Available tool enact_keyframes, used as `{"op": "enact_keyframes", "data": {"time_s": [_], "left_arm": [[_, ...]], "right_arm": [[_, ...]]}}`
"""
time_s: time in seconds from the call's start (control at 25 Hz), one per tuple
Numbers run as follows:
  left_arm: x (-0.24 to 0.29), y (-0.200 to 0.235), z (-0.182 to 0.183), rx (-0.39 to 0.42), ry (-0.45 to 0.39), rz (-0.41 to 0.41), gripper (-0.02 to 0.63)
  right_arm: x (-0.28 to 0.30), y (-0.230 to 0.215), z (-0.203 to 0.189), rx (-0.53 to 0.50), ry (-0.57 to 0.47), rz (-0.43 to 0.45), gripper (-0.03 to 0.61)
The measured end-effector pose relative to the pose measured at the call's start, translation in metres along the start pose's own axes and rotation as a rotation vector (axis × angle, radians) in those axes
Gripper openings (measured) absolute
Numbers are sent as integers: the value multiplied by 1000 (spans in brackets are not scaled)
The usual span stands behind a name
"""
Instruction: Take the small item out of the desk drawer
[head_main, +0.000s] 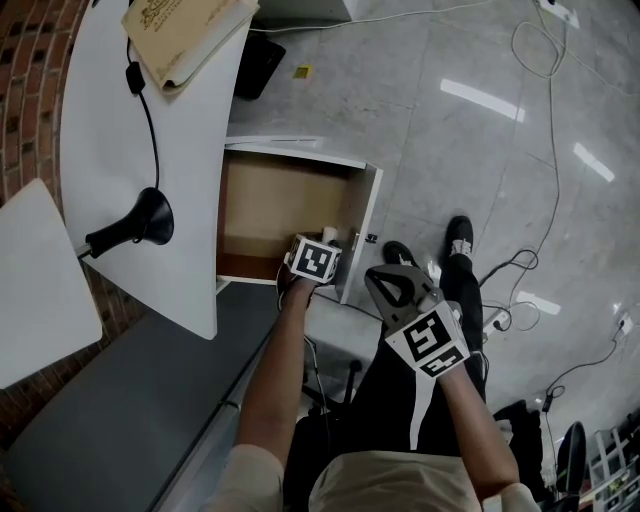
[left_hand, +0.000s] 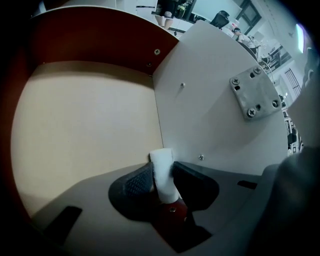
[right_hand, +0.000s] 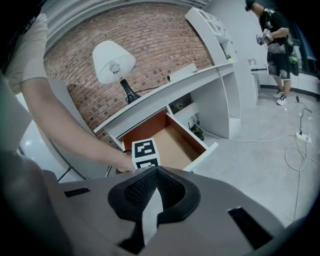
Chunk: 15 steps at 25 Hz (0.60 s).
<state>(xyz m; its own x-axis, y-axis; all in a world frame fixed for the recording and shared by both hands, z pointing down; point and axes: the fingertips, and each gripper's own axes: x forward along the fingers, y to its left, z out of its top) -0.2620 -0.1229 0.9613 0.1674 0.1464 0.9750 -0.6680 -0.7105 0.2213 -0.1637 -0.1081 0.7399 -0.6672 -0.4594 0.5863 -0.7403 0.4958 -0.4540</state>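
The desk drawer (head_main: 362, 225) stands pulled out, its tan floor (left_hand: 85, 125) bare in the left gripper view. My left gripper (head_main: 322, 245) reaches down into the drawer's near right corner, beside the white front panel (left_hand: 215, 110). A small white block (left_hand: 161, 157) stands upright between its ribbed pads, which press on both sides of it, so the left gripper (left_hand: 163, 172) is shut on it. My right gripper (head_main: 385, 282) hangs outside the drawer over the floor, to the right of the front panel. In its own view the right gripper (right_hand: 156, 171) has its fingertips together with nothing between them, and the open drawer (right_hand: 175, 142) lies ahead.
A black lamp (head_main: 140, 222) with a cord stands on the white desk top (head_main: 110, 140), and a tan book (head_main: 185, 35) lies at its far end. Cables (head_main: 540, 60) trail over the grey floor. A person (right_hand: 275, 30) stands far off to the right.
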Motion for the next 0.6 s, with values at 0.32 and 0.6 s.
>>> {"op": "enact_keyframes", "data": {"time_s": [0.32,0.6], "left_arm": [[3,1,-1,-9,7,-6,121],[-1,-1,3,-2,-10,28,115]], "right_arm": [[2,-1,0,-1,9,11,25],[-8,-2,-7,-43,46,13,25]]}}
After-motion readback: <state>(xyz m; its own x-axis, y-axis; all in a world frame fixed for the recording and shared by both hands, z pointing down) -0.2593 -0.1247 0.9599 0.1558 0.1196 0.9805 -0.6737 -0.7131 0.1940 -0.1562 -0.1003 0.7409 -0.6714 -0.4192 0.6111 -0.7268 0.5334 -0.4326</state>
